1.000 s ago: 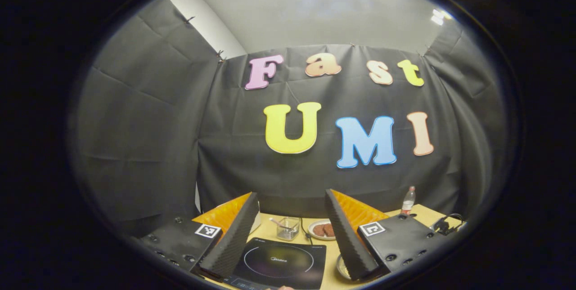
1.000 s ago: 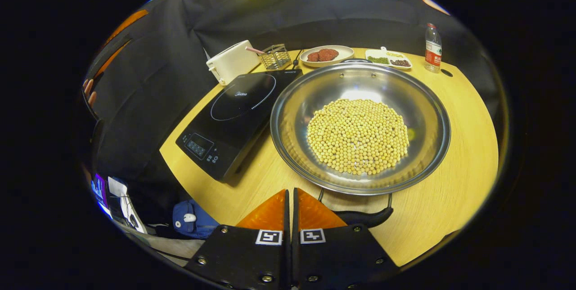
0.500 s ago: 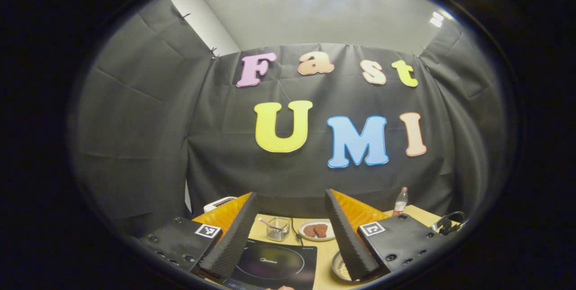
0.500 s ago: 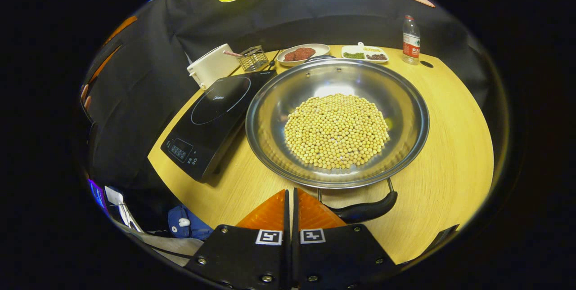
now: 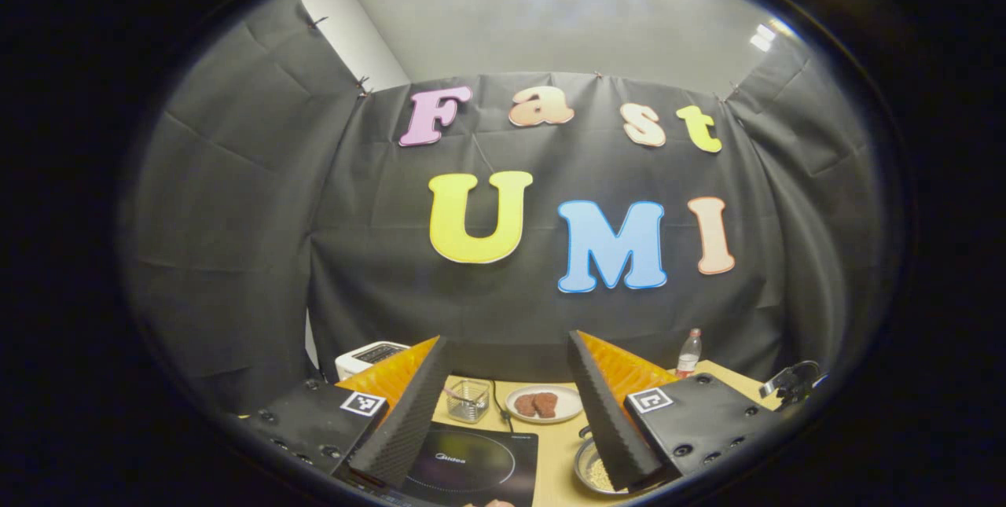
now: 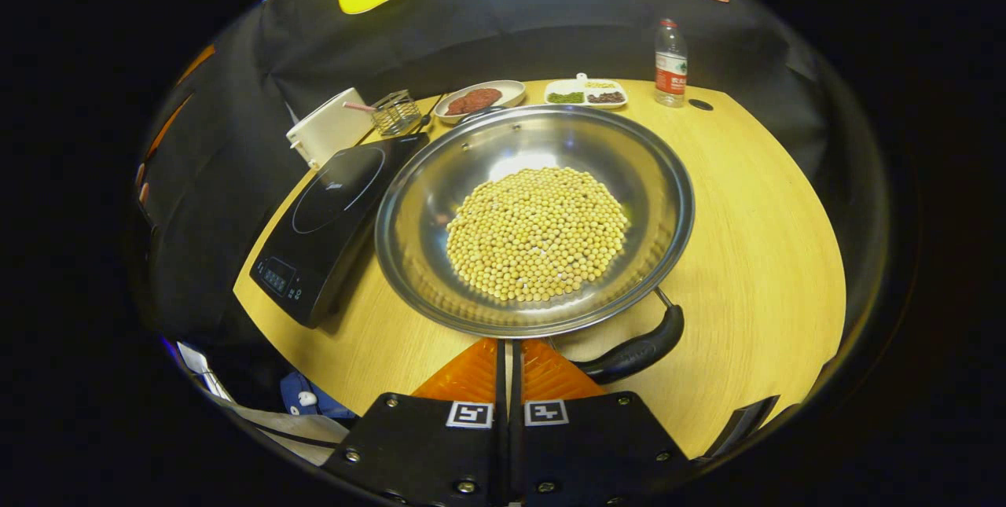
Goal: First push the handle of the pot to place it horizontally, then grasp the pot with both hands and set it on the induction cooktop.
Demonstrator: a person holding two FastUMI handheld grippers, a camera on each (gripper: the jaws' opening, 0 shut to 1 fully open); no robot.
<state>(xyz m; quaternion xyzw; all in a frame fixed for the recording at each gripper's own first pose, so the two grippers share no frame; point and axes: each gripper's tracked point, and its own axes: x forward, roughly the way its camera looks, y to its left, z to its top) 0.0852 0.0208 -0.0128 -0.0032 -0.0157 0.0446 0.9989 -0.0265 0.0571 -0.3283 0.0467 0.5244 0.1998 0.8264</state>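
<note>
Right gripper [image 6: 508, 346], fingers together, nudging the pot [image 6: 534, 220] handle [image 6: 638, 350] (left gripper [image 5: 507, 405] apart) risks spilling beans [image 6: 538, 232].

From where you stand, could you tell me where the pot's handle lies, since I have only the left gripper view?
Observer: The black handle sticks out from the near rim of the pot, slanting toward the table's near right edge.
Operator: Thank you. Is the right gripper near it?
Observer: Yes, the right gripper sits by the handle's left end with its jaws shut together on nothing. I cannot tell whether it touches the handle.
Operator: And how full is the pot, please?
Observer: A flat mound of pale yellow beans covers the middle of its bottom, and the sloping sides are bare.
</note>
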